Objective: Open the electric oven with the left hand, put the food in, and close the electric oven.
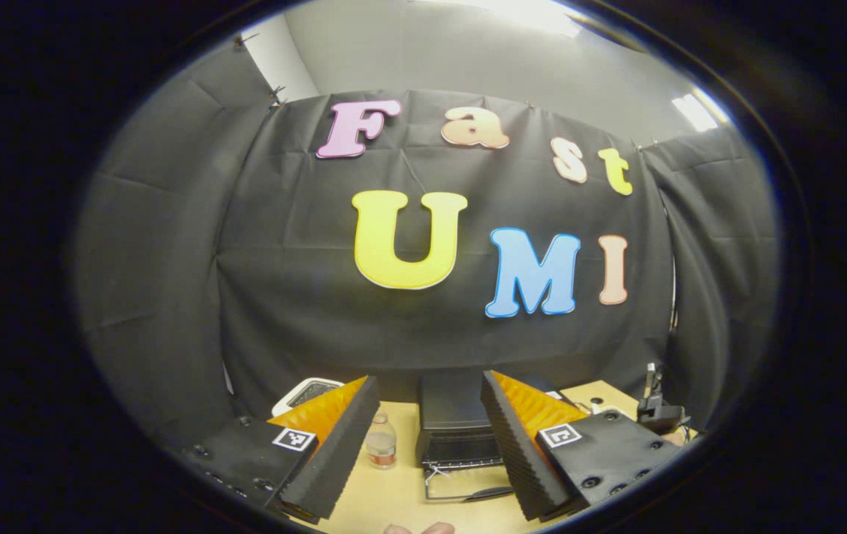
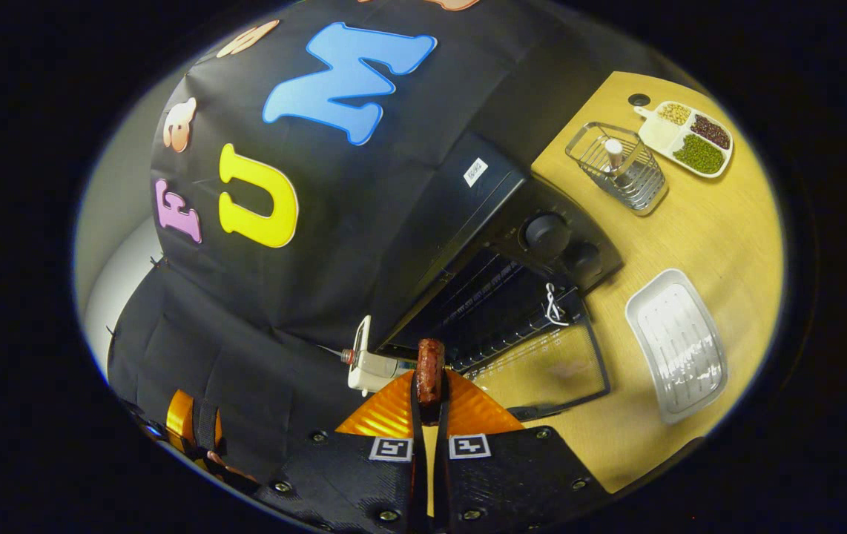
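Jaws on browned sausage [image 2: 429,371]

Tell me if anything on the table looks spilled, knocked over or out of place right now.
Nothing stands out. The electric oven has its door folded down open, as the task needs. The wire basket, divided dish of beans and clear tray sit upright on the table. The right tool grips a sausage.

left level, right tilted, sharing oven [image 1: 457,430]
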Demonstrator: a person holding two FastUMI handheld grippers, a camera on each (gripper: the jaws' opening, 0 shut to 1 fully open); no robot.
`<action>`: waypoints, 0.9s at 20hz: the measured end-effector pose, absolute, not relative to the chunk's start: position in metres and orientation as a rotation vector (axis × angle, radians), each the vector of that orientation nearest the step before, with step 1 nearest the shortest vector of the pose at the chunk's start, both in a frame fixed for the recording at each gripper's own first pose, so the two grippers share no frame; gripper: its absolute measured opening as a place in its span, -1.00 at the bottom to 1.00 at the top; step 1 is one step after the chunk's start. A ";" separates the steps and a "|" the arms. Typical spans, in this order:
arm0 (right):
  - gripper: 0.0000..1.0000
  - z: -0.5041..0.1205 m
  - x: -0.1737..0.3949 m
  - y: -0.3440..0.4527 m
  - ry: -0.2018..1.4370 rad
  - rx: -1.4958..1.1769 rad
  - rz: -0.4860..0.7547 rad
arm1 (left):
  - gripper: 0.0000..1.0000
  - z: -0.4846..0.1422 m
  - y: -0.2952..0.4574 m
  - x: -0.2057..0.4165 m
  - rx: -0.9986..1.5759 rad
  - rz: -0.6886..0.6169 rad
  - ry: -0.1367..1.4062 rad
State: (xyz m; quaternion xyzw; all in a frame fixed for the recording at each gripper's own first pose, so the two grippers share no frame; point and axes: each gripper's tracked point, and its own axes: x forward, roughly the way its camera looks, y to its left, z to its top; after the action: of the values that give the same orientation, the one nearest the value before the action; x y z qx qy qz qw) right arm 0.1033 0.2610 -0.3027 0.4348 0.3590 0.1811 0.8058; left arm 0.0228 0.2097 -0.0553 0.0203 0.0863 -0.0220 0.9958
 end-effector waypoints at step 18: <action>-0.56 -0.393 0.205 0.292 0.779 0.776 0.089 | 0.94 -0.081 0.284 0.023 0.004 0.095 0.250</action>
State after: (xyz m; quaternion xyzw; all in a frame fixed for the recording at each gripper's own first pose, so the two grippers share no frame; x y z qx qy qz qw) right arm 0.2054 0.2920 -0.3935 0.3685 0.3702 0.0425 0.8517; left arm 0.0233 0.2838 -0.0810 0.0019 0.1245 0.0476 0.9911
